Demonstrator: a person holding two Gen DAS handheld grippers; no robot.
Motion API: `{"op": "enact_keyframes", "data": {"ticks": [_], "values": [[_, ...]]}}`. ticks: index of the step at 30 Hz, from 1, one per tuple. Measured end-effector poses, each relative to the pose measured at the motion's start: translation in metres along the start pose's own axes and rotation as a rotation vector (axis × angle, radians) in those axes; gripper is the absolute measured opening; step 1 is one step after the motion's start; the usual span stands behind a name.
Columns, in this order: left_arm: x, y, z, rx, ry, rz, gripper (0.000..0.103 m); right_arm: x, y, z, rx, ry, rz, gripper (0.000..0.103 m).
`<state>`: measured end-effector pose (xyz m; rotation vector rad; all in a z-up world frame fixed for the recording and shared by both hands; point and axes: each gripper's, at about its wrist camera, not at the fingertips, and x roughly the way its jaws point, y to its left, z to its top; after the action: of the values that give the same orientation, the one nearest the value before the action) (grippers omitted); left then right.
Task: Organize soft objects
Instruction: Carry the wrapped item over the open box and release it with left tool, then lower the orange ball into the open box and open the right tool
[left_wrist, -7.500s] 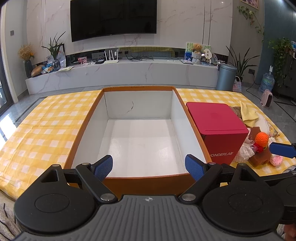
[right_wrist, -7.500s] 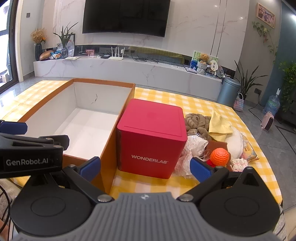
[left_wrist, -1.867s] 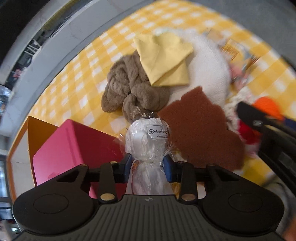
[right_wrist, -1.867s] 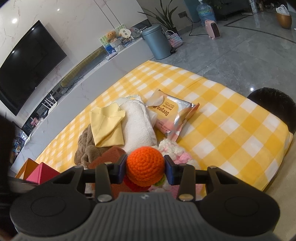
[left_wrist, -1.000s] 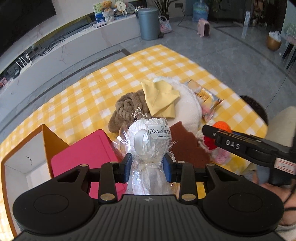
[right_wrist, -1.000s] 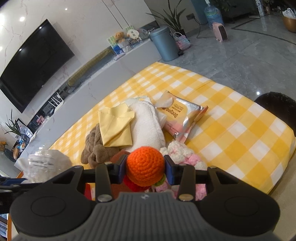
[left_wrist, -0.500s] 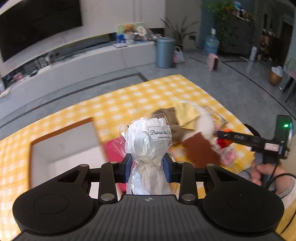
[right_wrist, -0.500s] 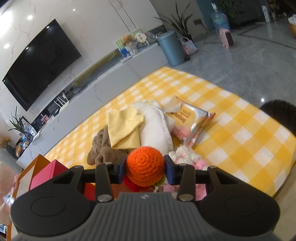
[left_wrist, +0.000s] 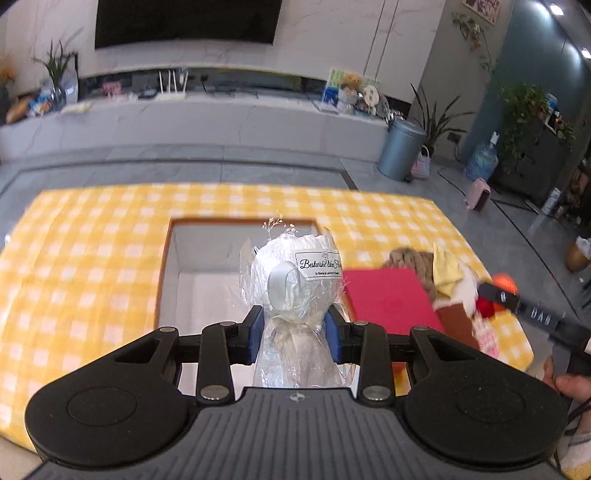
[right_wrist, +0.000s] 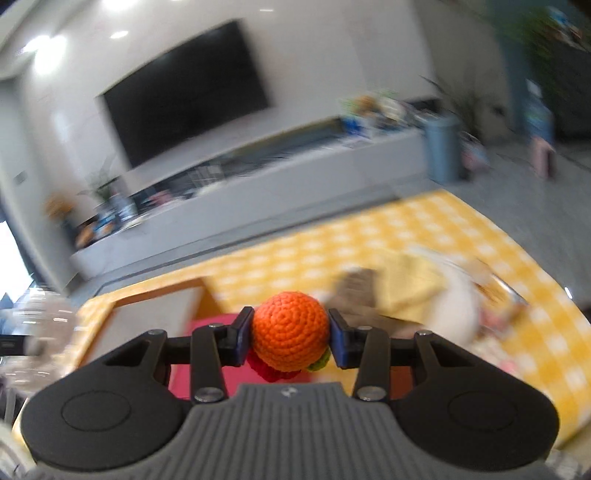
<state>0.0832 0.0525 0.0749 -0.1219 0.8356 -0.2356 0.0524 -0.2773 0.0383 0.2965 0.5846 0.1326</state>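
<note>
My left gripper (left_wrist: 293, 334) is shut on a clear cellophane-wrapped white soft bundle (left_wrist: 291, 284) with a label, held above the near end of the open orange-rimmed white box (left_wrist: 207, 280). My right gripper (right_wrist: 290, 341) is shut on an orange crocheted ball (right_wrist: 290, 334) with red and green parts under it, held in the air over the red box (right_wrist: 207, 332). The right gripper also shows at the right of the left wrist view (left_wrist: 495, 291). The view from the right wrist is blurred.
A red lidded box (left_wrist: 388, 299) stands right of the white box. Beyond it lie a brown knotted rope toy (left_wrist: 410, 258), a yellow cloth (left_wrist: 445, 269), a white plush and a brown felt piece (left_wrist: 456, 321) on the yellow checked cloth (left_wrist: 85, 258).
Both grippers have lifted and swung left with their loads. The left one now hangs over the white box; the right one has left the pile and turned toward the red box.
</note>
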Motion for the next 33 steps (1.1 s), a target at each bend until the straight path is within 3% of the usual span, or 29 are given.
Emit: {"op": "enact_keyframes", "data": {"ticks": [4,7,12,15,18,21,28,30,33], "values": [[0.004,0.019,-0.022,0.02,-0.001,-0.009,0.039,-0.002,0.07,-0.01,-0.086,0.038,0.153,0.042],[0.017,0.034,-0.029,-0.001,0.036,0.014,0.039,0.004,0.117,-0.031,-0.157,0.097,0.21,0.042],[0.039,0.048,-0.036,-0.019,0.104,0.023,0.039,0.031,0.169,-0.063,-0.279,0.189,0.193,0.042],[0.048,0.052,-0.042,-0.037,0.144,0.034,0.039,0.047,0.177,-0.07,-0.304,0.209,0.125,0.042],[0.053,0.044,-0.052,0.053,0.15,0.16,0.037,0.06,0.177,-0.072,-0.32,0.213,0.066,0.042],[0.053,0.034,-0.057,0.123,0.156,0.267,0.037,0.069,0.174,-0.074,-0.308,0.231,0.06,0.041],[0.05,0.041,-0.062,0.151,0.211,0.278,0.044,0.075,0.183,-0.084,-0.346,0.258,0.039,0.041],[0.042,0.045,-0.061,0.125,0.218,0.233,0.048,0.079,0.184,-0.085,-0.354,0.263,0.034,0.041],[0.025,0.052,-0.057,0.109,0.197,0.141,0.065,0.085,0.183,-0.088,-0.356,0.274,0.018,0.042]]}}
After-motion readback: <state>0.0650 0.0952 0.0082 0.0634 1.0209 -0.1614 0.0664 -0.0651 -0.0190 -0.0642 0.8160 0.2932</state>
